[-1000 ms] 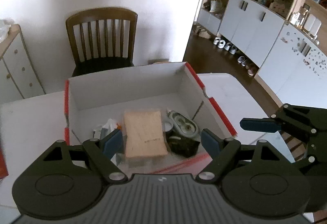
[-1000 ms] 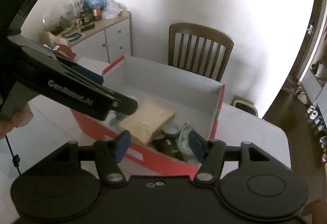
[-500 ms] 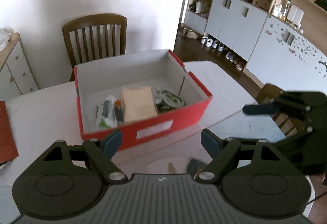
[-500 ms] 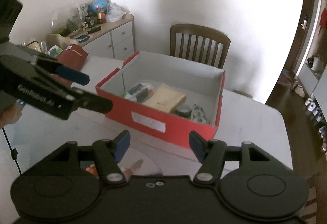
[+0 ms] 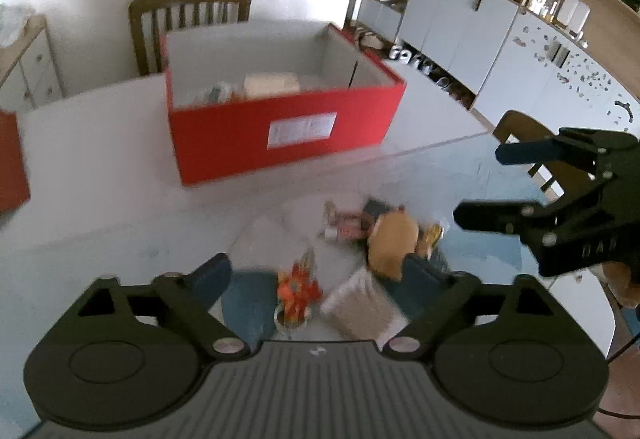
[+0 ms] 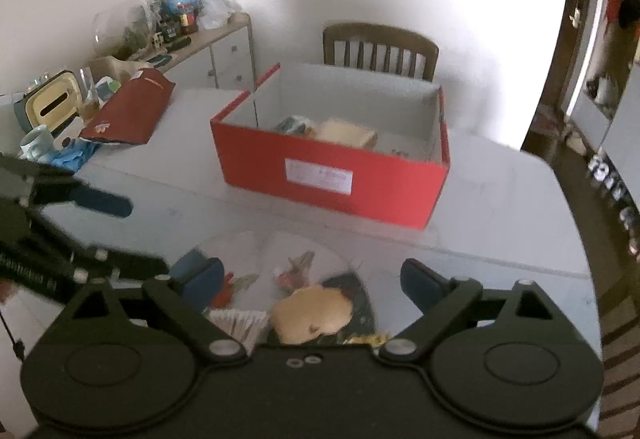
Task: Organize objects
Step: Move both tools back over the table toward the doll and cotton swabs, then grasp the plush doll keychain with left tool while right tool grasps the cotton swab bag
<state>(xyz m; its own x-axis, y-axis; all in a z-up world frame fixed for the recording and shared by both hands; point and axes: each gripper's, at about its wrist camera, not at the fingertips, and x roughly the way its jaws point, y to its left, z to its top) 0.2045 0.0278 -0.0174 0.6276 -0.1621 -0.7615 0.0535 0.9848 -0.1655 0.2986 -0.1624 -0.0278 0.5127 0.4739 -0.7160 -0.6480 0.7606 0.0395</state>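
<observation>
One red box [image 5: 280, 135] is sitting open-topped in the upper middle of both views, on the white table [image 5: 100, 207], with one white label [image 5: 302, 129] on its near wall. Inside it a tan block [image 5: 272, 85] is showing above the rim, beside something greenish that is too blurred to name.

Two grippers are hovering over the near part of the table. The left gripper [image 5: 320, 275] is spreading its jaws wide at the bottom of its own view, gripping nothing. The right gripper [image 6: 312, 279] is likewise gaping wide and carrying nothing; in the left view it is reaching in from the right edge.

Between and just ahead of the fingers a small heap of loose objects [image 5: 360, 239] is lying, well apart from the box. I am counting one round tan piece [image 6: 312, 313], one orange-red item [image 5: 298, 287], one pale flat packet [image 5: 360, 305] and one small can-like thing [image 5: 344, 225]; the rest is smeared.

One wooden chair [image 6: 380, 47] is standing behind the box. One dark red pouch [image 6: 132, 107] is lying at the left of the right view, near a cluttered sideboard [image 6: 192, 43].
</observation>
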